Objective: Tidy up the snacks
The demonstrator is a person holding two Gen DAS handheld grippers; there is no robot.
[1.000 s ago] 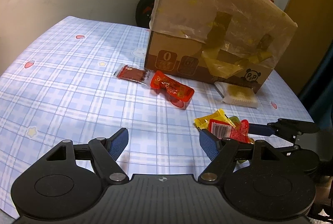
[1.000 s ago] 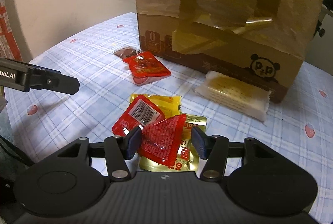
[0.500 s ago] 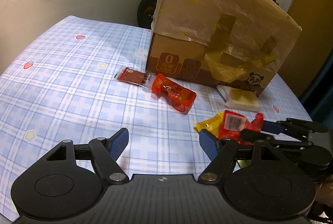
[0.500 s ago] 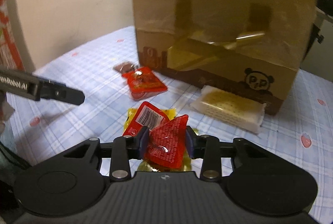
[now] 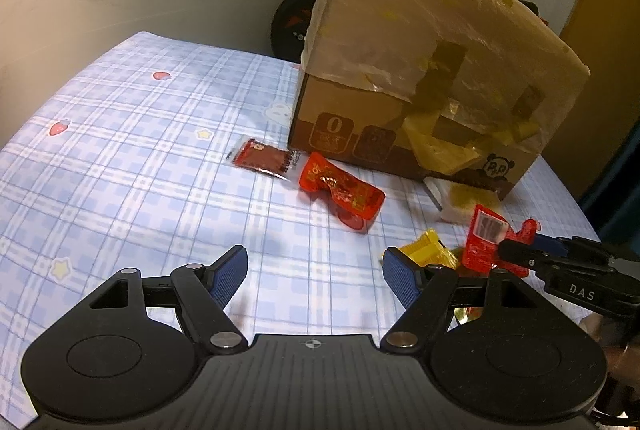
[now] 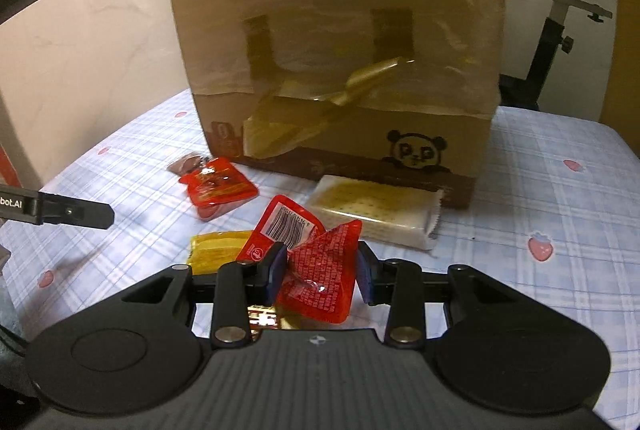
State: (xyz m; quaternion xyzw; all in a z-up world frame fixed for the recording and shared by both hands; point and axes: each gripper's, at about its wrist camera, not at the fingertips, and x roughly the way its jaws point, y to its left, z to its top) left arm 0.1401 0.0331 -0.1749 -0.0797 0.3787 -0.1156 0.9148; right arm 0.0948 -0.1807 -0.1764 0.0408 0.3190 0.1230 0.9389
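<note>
Red snack packet (image 6: 320,278) is pinched in the right hand-held gripper (image 6: 320,272), above the desk (image 6: 540,190). Left hand-held gripper (image 5: 315,272) is wide apart, holding nothing.

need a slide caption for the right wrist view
Right gripper shut on a red snack packet, lifted above the yellow packet, facing the taped cardboard box.
</note>
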